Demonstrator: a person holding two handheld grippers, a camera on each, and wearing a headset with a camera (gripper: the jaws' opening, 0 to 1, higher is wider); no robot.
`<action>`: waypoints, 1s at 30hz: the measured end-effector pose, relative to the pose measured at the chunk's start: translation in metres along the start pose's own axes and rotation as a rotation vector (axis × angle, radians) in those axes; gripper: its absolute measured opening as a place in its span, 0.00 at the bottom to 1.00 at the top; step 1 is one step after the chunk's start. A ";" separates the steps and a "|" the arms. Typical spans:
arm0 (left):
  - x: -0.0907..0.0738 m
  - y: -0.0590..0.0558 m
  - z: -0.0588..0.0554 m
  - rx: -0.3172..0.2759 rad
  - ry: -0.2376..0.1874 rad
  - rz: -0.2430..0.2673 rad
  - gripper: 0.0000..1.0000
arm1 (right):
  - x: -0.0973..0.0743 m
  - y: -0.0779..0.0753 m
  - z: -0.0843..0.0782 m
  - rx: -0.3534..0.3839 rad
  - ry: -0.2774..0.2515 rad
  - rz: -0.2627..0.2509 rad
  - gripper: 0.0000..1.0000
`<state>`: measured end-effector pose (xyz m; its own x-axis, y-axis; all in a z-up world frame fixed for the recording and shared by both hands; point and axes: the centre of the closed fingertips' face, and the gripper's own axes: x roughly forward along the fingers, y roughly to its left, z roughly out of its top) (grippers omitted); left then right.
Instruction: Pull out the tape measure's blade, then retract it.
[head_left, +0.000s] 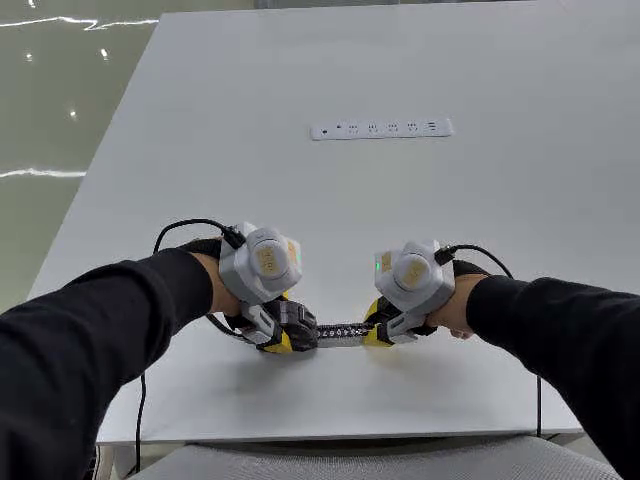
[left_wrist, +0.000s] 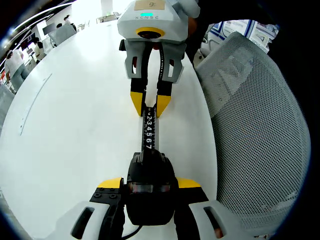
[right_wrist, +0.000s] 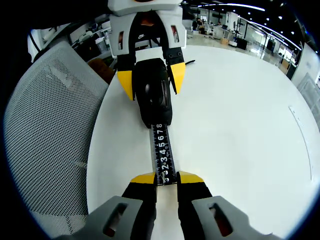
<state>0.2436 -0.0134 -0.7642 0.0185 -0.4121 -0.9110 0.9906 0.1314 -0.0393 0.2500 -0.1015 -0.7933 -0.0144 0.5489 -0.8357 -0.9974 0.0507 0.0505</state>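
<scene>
Tape measure (left_wrist: 150, 200): case clamped in left gripper (left_wrist: 150, 183), 6 o'clock on counter (head_left: 300, 180). Blade (right_wrist: 161, 147): tip pinched by right gripper (right_wrist: 167, 178), partly out; retraction outstanding.

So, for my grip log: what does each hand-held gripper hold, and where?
The left hand-held gripper clamps the tape measure's case; the right hand-held gripper pinches the blade's end.

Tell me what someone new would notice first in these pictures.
A short black blade stretches between two grippers near the front edge of the table: the left gripper clamps the tape measure, the right gripper pinches its tip. Farther back lies a white power strip.
</scene>
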 end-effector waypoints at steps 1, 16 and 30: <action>0.000 0.000 0.000 -0.001 0.000 -0.001 0.34 | 0.000 0.000 0.000 -0.001 0.002 0.000 0.10; 0.000 0.000 0.000 -0.001 -0.002 -0.001 0.34 | -0.003 -0.001 -0.004 0.004 0.008 0.001 0.10; 0.000 -0.001 0.000 -0.004 -0.016 0.001 0.34 | -0.006 -0.001 -0.010 0.012 0.005 -0.003 0.10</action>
<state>0.2431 -0.0137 -0.7637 0.0215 -0.4265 -0.9042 0.9900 0.1354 -0.0404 0.2502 -0.1129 -0.7936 -0.0115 0.5444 -0.8387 -0.9966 0.0622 0.0541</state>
